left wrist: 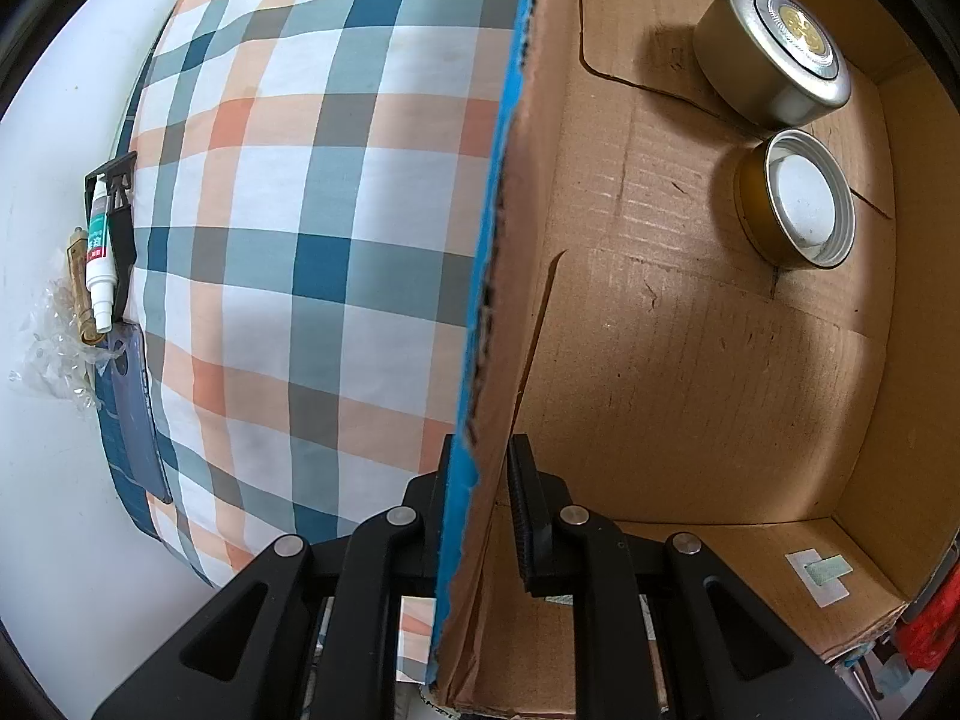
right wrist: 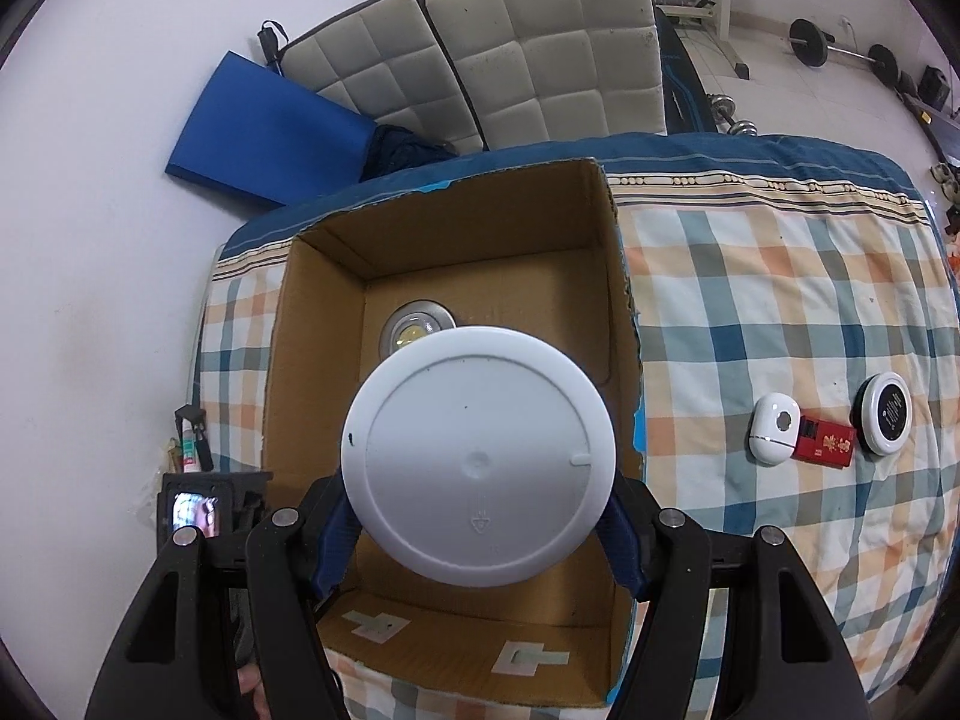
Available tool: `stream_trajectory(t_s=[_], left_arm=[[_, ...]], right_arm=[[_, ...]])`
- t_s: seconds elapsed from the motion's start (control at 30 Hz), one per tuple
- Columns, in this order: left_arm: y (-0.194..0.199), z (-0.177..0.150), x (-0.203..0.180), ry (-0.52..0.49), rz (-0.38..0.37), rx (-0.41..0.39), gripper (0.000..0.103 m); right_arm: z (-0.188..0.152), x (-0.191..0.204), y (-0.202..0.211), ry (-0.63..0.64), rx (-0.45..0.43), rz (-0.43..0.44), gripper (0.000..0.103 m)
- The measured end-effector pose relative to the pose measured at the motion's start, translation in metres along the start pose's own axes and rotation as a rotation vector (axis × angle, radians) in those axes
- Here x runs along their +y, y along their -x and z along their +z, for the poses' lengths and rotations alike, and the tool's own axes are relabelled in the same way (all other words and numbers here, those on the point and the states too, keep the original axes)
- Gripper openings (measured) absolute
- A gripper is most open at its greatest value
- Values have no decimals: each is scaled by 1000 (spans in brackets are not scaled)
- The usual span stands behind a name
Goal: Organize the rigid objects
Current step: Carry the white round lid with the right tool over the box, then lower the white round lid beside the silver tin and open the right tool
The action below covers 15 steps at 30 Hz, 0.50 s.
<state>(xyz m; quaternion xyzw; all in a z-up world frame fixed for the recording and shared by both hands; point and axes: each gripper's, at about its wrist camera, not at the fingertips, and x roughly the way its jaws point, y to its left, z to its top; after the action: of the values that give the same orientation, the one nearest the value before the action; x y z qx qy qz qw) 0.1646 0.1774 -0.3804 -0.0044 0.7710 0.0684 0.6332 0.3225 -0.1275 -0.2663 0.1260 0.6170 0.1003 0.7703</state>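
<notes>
The left hand-held gripper (left wrist: 480,516) pinches the cardboard box (left wrist: 690,360) wall on the bed, while the right hand-held gripper (right wrist: 480,540) grips a white round lid (right wrist: 480,456) above it, ready to lower in.

You have the cardboard box (right wrist: 456,240) resting on the bed (right wrist: 780,312). In it, the tin (left wrist: 771,51) and jar (left wrist: 795,198) sit side by side. Right of the box, three items lie in a row: case (right wrist: 774,429), packet (right wrist: 825,443), disc (right wrist: 887,414).
</notes>
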Motion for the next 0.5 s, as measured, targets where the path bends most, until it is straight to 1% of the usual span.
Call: stream_trajectory(t_s=[0.13,0.4,0.5], left_arm=[[0,1,0,-1,1,1,12],[-1,3,-3,-9,6,9,12],[-1,4,-4,-12,8,12,12]], right_arm=[[10,-5,-17,-16,15,-13,70],[39,-10,-75,-51,72,-46,70],[49,-8,-98,-50,92,-74,70]])
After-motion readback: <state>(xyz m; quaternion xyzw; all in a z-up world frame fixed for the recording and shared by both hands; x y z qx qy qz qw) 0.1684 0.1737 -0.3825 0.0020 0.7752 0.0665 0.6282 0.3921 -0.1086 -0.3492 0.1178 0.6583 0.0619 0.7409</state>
